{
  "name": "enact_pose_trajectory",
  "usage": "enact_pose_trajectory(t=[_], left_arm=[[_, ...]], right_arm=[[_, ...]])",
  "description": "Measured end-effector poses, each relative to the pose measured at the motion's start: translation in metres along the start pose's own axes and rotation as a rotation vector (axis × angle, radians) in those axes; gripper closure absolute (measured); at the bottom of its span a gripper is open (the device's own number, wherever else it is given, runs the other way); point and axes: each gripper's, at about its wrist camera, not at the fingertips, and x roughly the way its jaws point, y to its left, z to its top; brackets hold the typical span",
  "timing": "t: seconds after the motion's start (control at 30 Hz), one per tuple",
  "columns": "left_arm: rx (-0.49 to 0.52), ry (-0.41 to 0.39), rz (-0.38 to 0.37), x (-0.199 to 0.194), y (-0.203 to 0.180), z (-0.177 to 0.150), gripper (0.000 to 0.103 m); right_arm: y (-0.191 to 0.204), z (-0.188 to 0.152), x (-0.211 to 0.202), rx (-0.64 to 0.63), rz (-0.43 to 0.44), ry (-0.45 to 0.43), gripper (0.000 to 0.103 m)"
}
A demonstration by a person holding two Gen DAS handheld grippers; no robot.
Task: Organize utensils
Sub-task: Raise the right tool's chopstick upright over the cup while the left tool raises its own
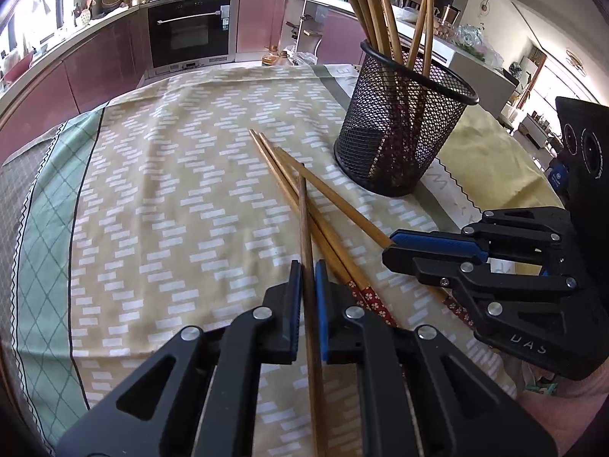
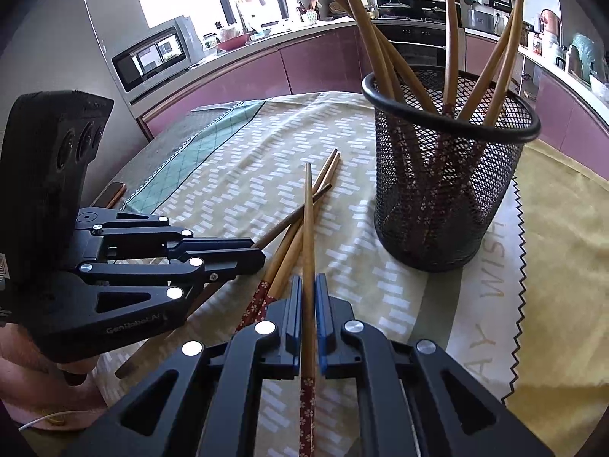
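Left gripper [image 1: 307, 278] jaws – clamp dark chopstick [image 1: 304, 221] | right gripper [image 2: 308, 297] – pale chopstick [image 2: 309, 221], ends cropped

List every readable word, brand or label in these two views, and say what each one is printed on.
"GenRobot.AI": on the left gripper body, right wrist view.
"WISH", with "AY" before it, the word's start hidden: on the pale cloth beside the mesh holder.
"UAS" as it seems, faint: on the right gripper body, left wrist view.
Oven stickers and panel: too small to read.
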Motion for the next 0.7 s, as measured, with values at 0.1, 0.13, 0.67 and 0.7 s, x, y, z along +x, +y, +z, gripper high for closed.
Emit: enact_pose_trajectory(t=[0.1,0.13,0.67,0.7], left_arm=[[-0.005,-0.014,-0.006,-0.007,0.000,-0.002,0.096],[-0.005,-0.019,-0.011,-0.010,-0.001,-0.002,0.096],[-0.009,-0.157,-0.214,-0.088,0.003,0.008,0.096],[-0.009,-0.167,-0.227,-0.094,0.000,0.010,0.096]], right_arm=[[0.000,0.000,-0.007,-0.006,0.008,-0.020,0.097],[0.000,0.000,-0.010,-0.010,0.009,-0.030,0.097],[-0.007,0.004,-0.082,-0.013,0.026,-0.222,0.097],[-0.009,0.004,-0.086,-0.011,0.025,-0.232,0.097]])
